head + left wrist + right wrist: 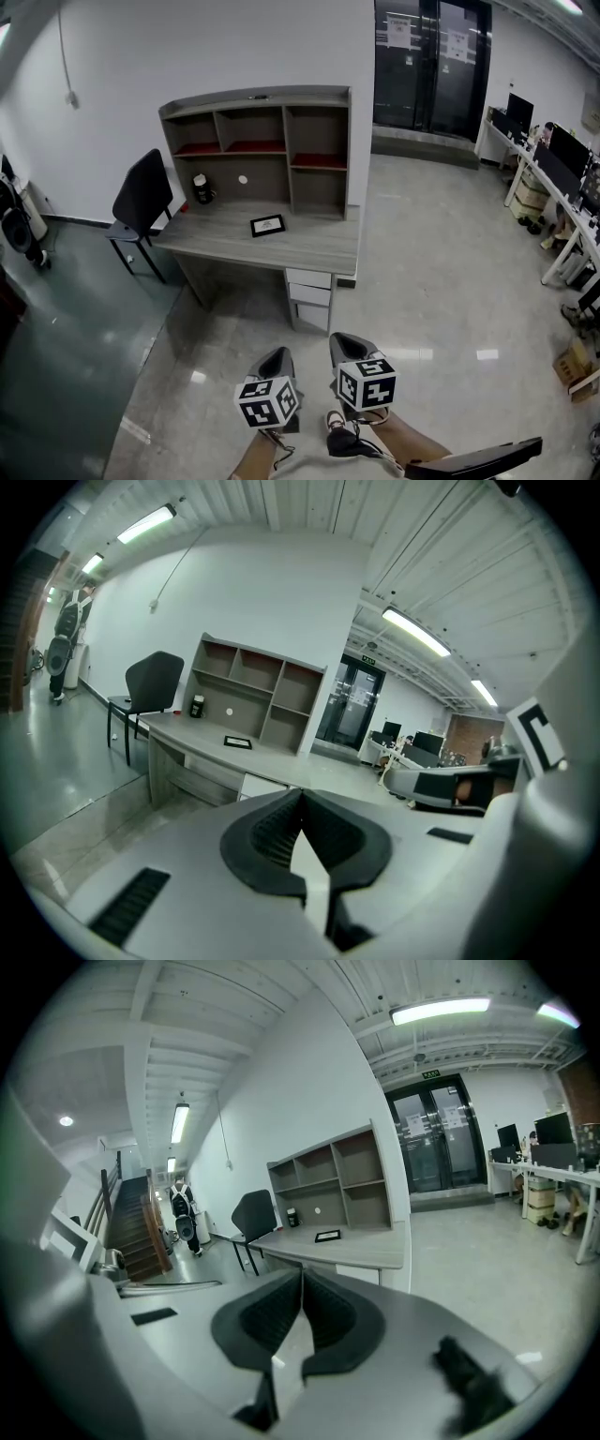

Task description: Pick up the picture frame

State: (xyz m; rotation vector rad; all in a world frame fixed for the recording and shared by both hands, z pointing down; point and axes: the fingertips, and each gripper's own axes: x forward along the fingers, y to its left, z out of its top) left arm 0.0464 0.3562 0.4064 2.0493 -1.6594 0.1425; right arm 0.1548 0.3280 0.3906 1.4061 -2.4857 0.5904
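Against the white wall stands a grey desk with a shelf hutch, on glossy pale floor tiles; a black chair sits at its left end, dark glass doors beyond. Small, black-rimmed with a pale insert, the picture frame lies flat mid-desk. Left gripper and right gripper, well short of the desk, each have jaws pressed together, empty.

The picture frame lies on the desk, hutch behind it at twelve o'clock, chair at nine, what may be a jar at ten.
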